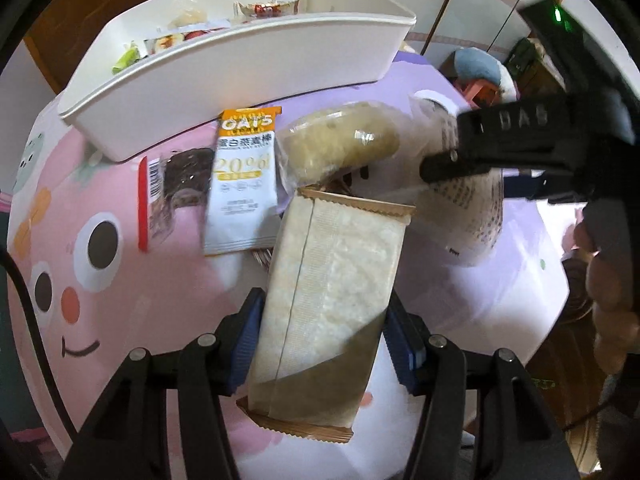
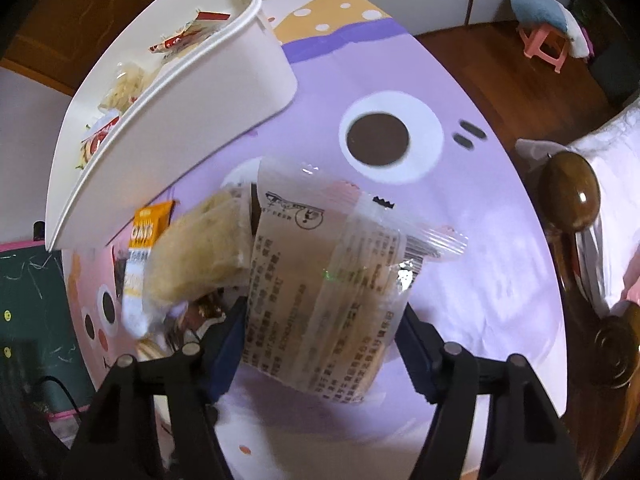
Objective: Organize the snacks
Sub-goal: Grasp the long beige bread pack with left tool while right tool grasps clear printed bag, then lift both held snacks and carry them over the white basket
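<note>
Left claw point(image 1: 324, 340) is clamped on a pale rice cracker pack point(image 1: 332, 276), low center of frame. Right claw point(image 2: 320, 344) grips a clear printed pastry bag point(image 2: 332, 288), also low center. Oat bar point(image 1: 244, 184) and round bun point(image 1: 336, 144) lie on the cartoon tabletop point(image 1: 120, 280), white bin point(image 1: 240, 68) upper left.

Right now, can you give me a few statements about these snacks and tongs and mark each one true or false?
1. The left tongs grip a long pale packet. True.
2. The white bin holds nothing. False: several wrapped snacks lie in it.
3. The orange OATS bar lies on the table, outside the bin. True.
4. The right tongs are bare. False: a clear printed-wrapper snack sits between their fingers.
5. The tablecloth is plain white. False: it shows pink and purple cartoon faces.
</note>
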Demonstrator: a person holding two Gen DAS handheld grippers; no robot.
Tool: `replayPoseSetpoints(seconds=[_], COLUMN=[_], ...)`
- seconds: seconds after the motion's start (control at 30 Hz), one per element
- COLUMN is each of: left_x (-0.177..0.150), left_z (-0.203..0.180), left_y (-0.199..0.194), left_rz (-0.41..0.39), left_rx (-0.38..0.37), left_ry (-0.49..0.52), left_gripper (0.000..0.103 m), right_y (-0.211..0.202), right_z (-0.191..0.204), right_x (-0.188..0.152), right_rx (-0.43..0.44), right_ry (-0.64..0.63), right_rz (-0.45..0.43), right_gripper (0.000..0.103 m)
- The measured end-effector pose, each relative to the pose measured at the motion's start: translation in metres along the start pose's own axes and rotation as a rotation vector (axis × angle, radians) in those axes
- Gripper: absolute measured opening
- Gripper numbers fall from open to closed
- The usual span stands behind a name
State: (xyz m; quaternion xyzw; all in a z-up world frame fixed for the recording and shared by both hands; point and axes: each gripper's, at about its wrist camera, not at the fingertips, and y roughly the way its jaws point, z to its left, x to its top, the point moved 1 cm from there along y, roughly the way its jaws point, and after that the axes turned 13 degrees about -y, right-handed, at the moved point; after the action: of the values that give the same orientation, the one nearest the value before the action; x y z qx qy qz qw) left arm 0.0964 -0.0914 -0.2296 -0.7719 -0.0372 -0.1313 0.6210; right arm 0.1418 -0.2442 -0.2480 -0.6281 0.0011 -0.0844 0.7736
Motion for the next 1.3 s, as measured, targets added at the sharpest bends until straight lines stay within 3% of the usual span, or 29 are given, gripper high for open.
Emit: replayPoseSetpoints(seconds=[0.27, 0.37, 0.6, 1.0, 1.3], left_x=[0.000, -0.018, -0.005, 0.073, 0.138], left_z=[-0.004, 0.009, 0.023, 0.041, 0.042], left_y=[-0.033, -0.063, -0.129, -0.213, -0.233], left_rz=[-0.042, -0.076, -0.187, -0.351, -0.424], left_rx=[-0.055, -0.067, -0.059, 0.010, 0.045], left_ry=[-0.045, -0.056, -0.079, -0.156, -0.202], left_gripper=[0.056, 0.056, 0.056, 0.056, 0.056], right_y=[-0.014, -0.030, -0.079, -0.176, -0.219], right_z=[-0.012, -0.005, 0.019, 0.079, 0.108], right_x=[-0.042, -0.057, -0.062, -0.021, 0.040], right_rx=[0.044, 0.062, 0.075, 0.027, -0.003], right_ry=[0.005, -0.011, -0.109, -0.350, -0.457], right_rz=[0.000, -0.017, -0.104, -0.348, -0.487], right_gripper=[0.065, 0.065, 0.065, 0.065, 0.066])
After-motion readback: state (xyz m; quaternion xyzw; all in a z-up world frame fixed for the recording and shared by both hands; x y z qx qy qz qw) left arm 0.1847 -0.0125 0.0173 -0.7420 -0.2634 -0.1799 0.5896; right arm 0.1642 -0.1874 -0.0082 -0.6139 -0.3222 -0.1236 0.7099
